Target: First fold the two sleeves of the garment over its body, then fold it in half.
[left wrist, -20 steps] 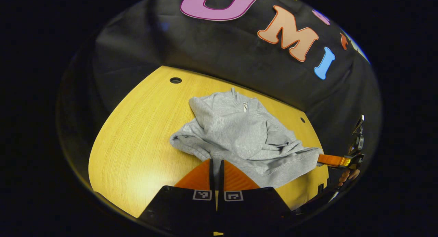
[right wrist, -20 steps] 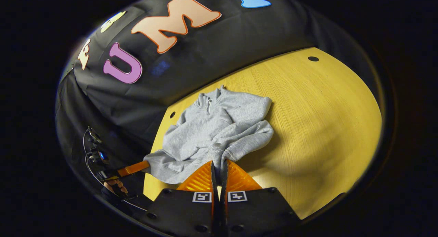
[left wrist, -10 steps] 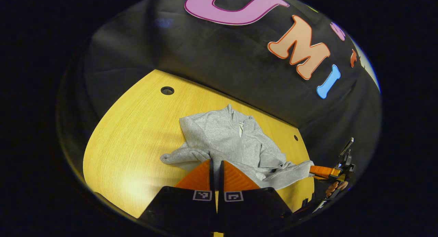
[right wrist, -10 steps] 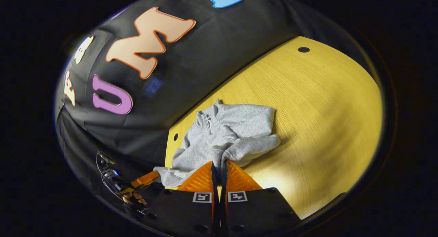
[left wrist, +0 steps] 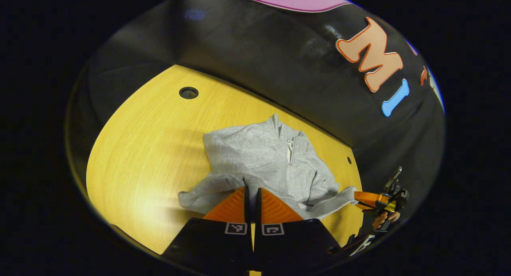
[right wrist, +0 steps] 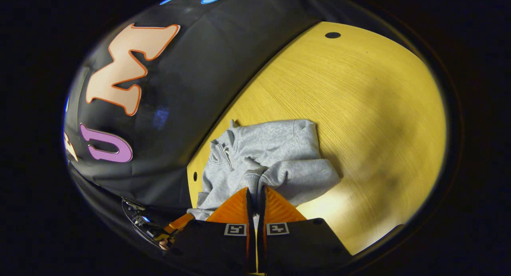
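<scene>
both grippers pinching the hem of a grey sweatshirt on a yellow table

left gripper view: left gripper [left wrist: 252,190] clamped on the sweatshirt [left wrist: 263,160], lying near the table [left wrist: 151,148] back edge; right gripper [left wrist: 357,198] grips its other corner. right gripper view: fingers pressed together on the sweatshirt [right wrist: 271,156] fabric, collar toward the wall.

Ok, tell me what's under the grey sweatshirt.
The yellow wooden table lies under the grey sweatshirt, bare around it. Each tool, left and right, pinches its lifted lower edge. Whatever lies beneath the fabric is covered.
</scene>
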